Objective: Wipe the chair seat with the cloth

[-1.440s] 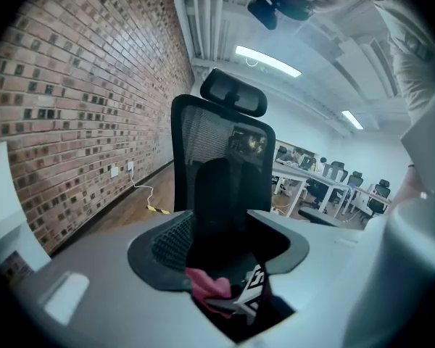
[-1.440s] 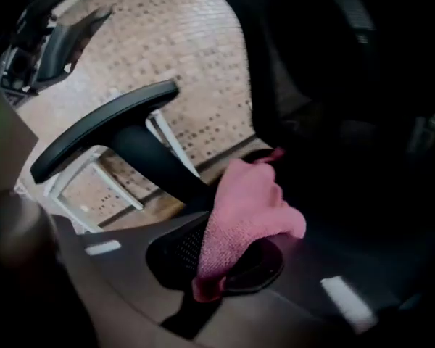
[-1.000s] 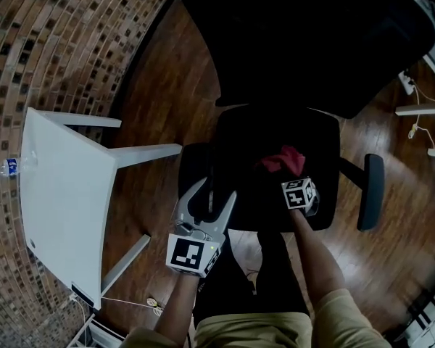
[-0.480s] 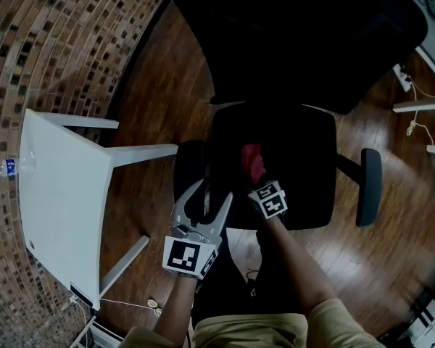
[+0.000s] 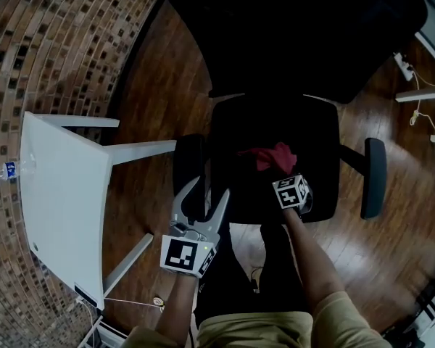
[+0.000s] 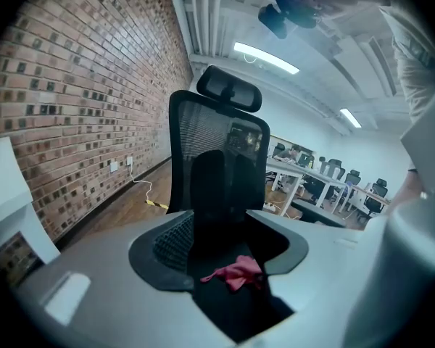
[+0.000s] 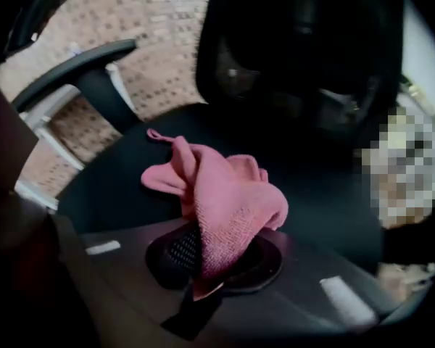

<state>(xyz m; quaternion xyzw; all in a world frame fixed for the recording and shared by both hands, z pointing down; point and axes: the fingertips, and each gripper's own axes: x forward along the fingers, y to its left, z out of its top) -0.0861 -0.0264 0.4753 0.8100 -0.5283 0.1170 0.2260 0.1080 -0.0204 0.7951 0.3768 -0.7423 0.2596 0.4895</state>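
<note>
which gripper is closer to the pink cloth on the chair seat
Right. The right gripper is shut on the cloth, which lies on the chair seat. The left gripper is open and empty, apart from the cloth, at the seat's front left corner.

No legible text, bottle label [image 5: 9, 168] too small to read

The black chair seat [image 5: 313, 142] carries a red cloth [image 5: 275, 156] (crumpled).
</note>
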